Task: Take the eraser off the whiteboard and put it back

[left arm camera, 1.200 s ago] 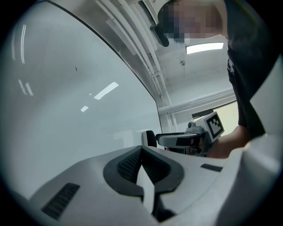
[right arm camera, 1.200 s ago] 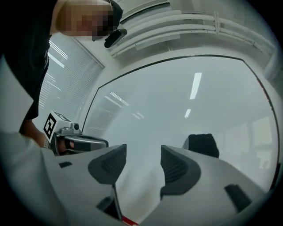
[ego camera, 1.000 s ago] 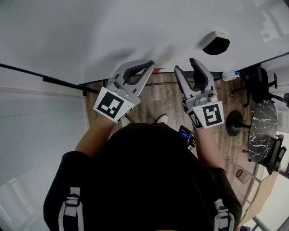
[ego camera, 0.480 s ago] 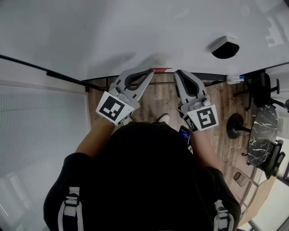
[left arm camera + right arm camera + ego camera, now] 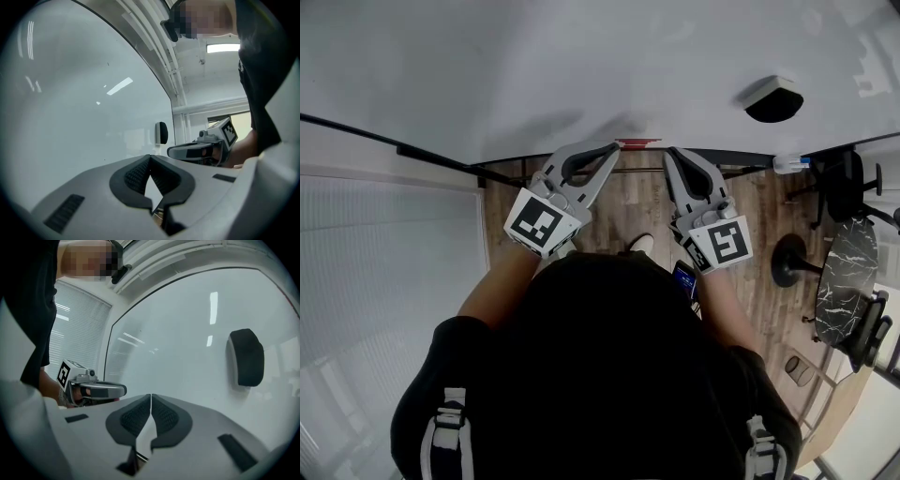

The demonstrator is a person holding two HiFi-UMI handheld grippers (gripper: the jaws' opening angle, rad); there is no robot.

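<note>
The whiteboard (image 5: 581, 66) stands just ahead of our left tool (image 5: 150, 158) and right tool (image 5: 151, 395), which point level at its lower edge, side by side. Each tool's jaws are closed together with nothing between them. The eraser (image 5: 247, 357) clings to the board, up and to the right of the right tool, well apart from it

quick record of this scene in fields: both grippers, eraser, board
left gripper: shut, nothing between its pads
right gripper: shut, empty, apart from the eraser
eraser: stuck on the whiteboard, untouched, on the right gripper's side
held: nothing, by either gripper
</note>
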